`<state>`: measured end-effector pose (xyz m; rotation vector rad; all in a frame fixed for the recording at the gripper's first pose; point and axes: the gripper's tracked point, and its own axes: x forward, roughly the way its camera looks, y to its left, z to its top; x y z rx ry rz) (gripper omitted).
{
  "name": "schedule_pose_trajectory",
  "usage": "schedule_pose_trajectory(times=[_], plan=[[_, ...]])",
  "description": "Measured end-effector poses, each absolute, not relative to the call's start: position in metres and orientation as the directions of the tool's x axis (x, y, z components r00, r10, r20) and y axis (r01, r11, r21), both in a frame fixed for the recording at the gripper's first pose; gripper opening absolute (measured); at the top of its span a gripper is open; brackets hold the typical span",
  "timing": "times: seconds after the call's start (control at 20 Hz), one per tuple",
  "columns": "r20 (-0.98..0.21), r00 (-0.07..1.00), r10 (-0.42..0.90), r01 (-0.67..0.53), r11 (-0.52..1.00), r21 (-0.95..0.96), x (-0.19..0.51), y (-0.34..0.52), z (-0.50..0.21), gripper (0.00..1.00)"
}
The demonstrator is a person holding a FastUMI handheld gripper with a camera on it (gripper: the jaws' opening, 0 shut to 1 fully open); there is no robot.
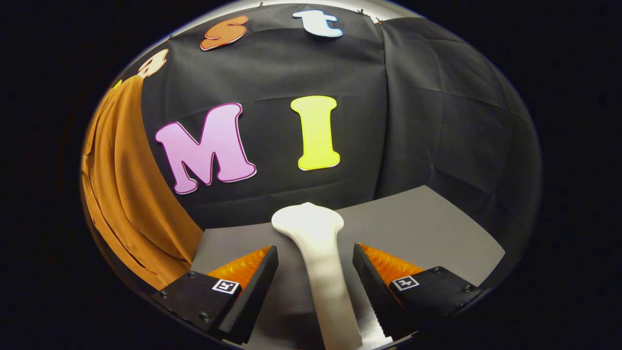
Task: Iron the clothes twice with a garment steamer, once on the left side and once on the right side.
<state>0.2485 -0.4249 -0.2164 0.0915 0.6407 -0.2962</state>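
We see black cloth hung as the booth's wall, creased in faint horizontal and vertical fold lines, with a seam where two panels meet at a corner. Below it lies a flat grey table, matte and evenly lit, its far edge meeting the cloth and its right corner jutting toward the darker side panel. Light falls softly from above, without hard shadows

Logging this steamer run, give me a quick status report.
Gripper open, jaws either side of the white steamer, not touching. Steamer lies on the grey table. Orange garment hangs beyond the jaws, off to one side. Nothing between.
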Motion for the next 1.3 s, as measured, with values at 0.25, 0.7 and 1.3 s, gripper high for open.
schedule_pose_trajectory(times=[0.25, 0.7, 1.3], plan=[[-0.676, 0.688, -0.264, 0.333, 0.943, -0.029, 0.243, -0.434, -0.237, 0.98], [-0.74, 0.626, -0.247, 0.331, 0.943, -0.035, 0.236, -0.434, -0.255, 0.66], [-0.548, 0.789, -0.276, 0.348, 0.937, 0.029, 0.212, -0.428, -0.167, 0.49]])
